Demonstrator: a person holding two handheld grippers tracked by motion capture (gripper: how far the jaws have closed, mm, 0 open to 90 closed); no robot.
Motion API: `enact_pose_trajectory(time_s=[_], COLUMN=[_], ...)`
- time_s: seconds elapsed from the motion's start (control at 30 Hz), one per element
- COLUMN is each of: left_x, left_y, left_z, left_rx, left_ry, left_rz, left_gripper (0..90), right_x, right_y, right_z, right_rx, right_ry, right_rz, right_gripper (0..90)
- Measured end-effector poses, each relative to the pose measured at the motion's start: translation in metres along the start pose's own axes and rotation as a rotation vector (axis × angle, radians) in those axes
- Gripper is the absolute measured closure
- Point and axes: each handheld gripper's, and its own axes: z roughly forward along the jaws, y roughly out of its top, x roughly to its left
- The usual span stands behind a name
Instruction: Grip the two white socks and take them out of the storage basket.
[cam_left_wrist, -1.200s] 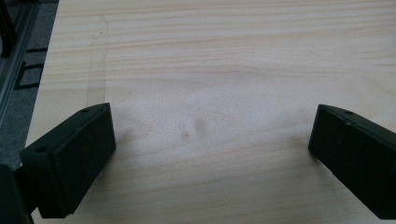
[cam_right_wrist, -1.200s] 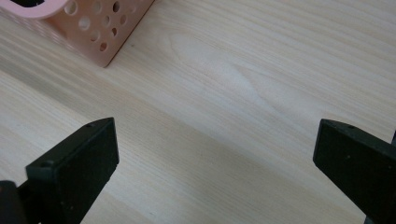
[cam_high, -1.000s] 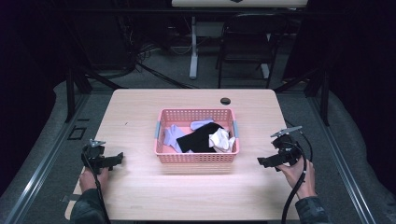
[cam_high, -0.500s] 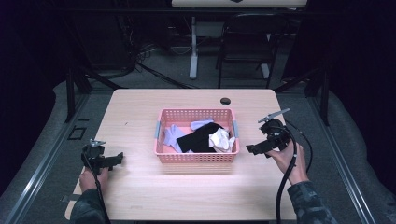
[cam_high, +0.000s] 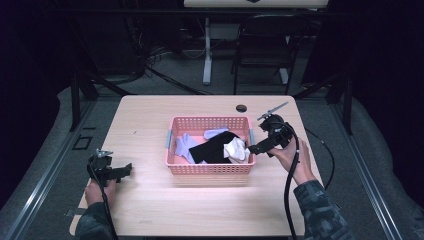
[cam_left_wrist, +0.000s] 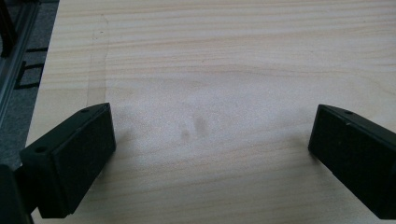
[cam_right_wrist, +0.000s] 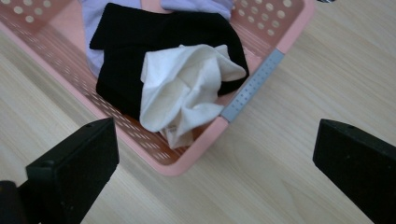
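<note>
White cloth (cam_right_wrist: 182, 93) in pink basket (cam_right_wrist: 187, 158), just ahead of spread right claw (cam_right_wrist: 215, 163)

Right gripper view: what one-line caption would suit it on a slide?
Open right gripper poised over the corner of a pink basket holding a crumpled white cloth on black cloth.

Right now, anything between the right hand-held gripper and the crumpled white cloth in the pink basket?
Only the pink perforated plastic basket's near corner rim. In the right gripper view, the crumpled white cloth lies just behind it, ahead of the open right hand-held gripper.
</note>
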Motion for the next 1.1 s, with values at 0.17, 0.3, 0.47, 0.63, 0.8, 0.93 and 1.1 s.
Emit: enact_pose_trajectory(time_s=[0.17, 0.3, 0.47, 0.63, 0.8, 0.93, 1.1], left_x=[0.000, 0.000, 0.000, 0.000, 0.000, 0.000, 0.000], left_y=[0.000, 0.000, 0.000, 0.000, 0.000, 0.000, 0.000], left_z=[0.000, 0.000, 0.000, 0.000, 0.000, 0.000, 0.000], left_rx=[0.000, 0.000, 0.000, 0.000, 0.000, 0.000, 0.000], left_ry=[0.000, 0.000, -0.001, -0.001, -0.001, -0.001, -0.001], left_rz=[0.000, 0.001, 0.001, 0.001, 0.001, 0.001, 0.001], left_gripper=[0.5, 0.5, 0.5, 0.5, 0.5, 0.5, 0.5], right_x=[0.007, 0.013, 0.019, 0.024, 0.028, 0.028, 0.027], right_y=[0.015, 0.025, 0.038, 0.045, 0.050, 0.049, 0.047], right_z=[0.007, 0.017, 0.034, 0.058, 0.083, 0.101, 0.104], right_rx=[0.015, 0.024, 0.050, 0.090, 0.143, 0.206, 0.221], right_ry=[0.010, 0.030, 0.072, 0.071, 0.066, 0.051, 0.074], right_rz=[-0.028, -0.034, -0.028, -0.025, -0.016, -0.008, 0.021], right_gripper=[1.0, 4.9, 13.6, 20.1, 22.2, 29.8, 52.6])
